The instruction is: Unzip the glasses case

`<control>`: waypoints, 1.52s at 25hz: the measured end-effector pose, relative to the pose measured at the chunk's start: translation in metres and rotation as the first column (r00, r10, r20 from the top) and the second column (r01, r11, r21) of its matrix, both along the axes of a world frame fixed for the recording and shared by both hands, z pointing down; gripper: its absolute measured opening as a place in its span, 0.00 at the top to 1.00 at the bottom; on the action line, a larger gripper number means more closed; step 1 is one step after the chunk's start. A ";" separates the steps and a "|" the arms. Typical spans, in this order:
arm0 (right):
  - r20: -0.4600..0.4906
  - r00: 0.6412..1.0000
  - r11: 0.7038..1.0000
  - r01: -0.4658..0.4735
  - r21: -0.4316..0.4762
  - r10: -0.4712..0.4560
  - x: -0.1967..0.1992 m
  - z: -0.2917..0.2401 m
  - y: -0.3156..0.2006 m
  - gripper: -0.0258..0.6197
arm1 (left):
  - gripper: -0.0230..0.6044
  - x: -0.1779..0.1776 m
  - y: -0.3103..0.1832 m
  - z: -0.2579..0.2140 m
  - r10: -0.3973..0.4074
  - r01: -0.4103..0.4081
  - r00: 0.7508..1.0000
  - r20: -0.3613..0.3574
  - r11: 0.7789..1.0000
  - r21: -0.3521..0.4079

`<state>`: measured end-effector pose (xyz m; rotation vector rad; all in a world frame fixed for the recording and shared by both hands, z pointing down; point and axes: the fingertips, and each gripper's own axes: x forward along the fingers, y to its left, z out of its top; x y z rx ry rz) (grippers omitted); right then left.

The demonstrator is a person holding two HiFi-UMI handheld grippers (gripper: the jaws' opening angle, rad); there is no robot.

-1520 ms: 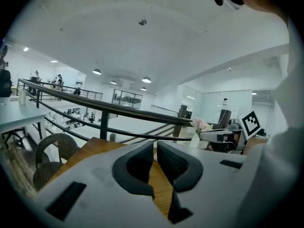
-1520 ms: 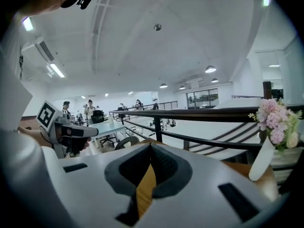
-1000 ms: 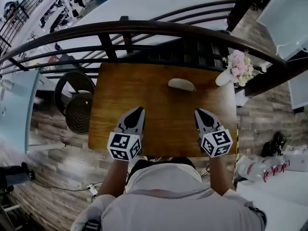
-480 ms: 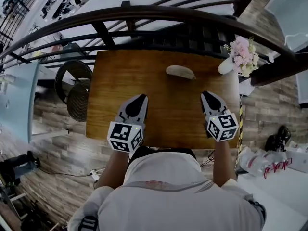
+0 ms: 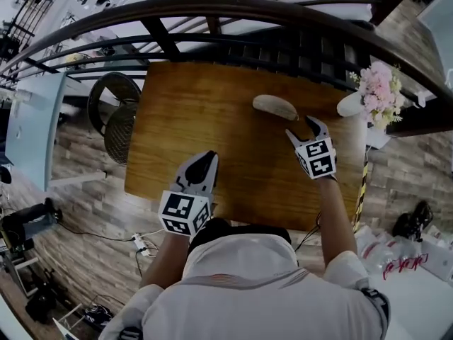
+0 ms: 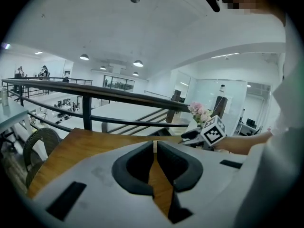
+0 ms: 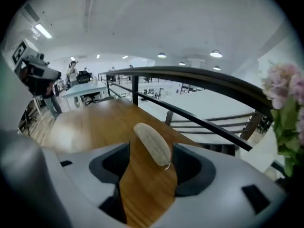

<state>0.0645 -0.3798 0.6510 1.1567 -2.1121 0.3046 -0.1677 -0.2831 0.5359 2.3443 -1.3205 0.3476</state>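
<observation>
A beige oval glasses case (image 5: 274, 107) lies zipped near the far edge of the wooden table (image 5: 191, 112). My right gripper (image 5: 303, 127) sits just short of its right end, jaws opening wide. In the right gripper view the case (image 7: 151, 141) runs away from me, and its near end with the small zip pull shows in the gap between the jaws of my right gripper (image 7: 151, 152); the pads do not touch it. My left gripper (image 5: 205, 159) hovers over the table's near left part, shut and empty, tips together (image 6: 154, 148). From there the right gripper (image 6: 190, 136) shows ahead.
Pink flowers in a white vase (image 5: 375, 94) stand at the table's far right corner, close to the case. A dark curved railing (image 5: 212, 9) runs behind the table's far edge. A wicker chair (image 5: 117, 122) sits left of the table.
My right gripper has gone forward and down to the case's right end and its jaws have spread apart. The left gripper has shifted only a little and stays shut.
</observation>
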 end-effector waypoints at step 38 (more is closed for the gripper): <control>0.280 0.955 0.957 -0.171 0.235 0.102 -0.015 -0.175 0.078 0.53 | 0.92 -0.009 -0.003 -0.100 0.056 -0.032 0.995 -0.084 0.961 0.273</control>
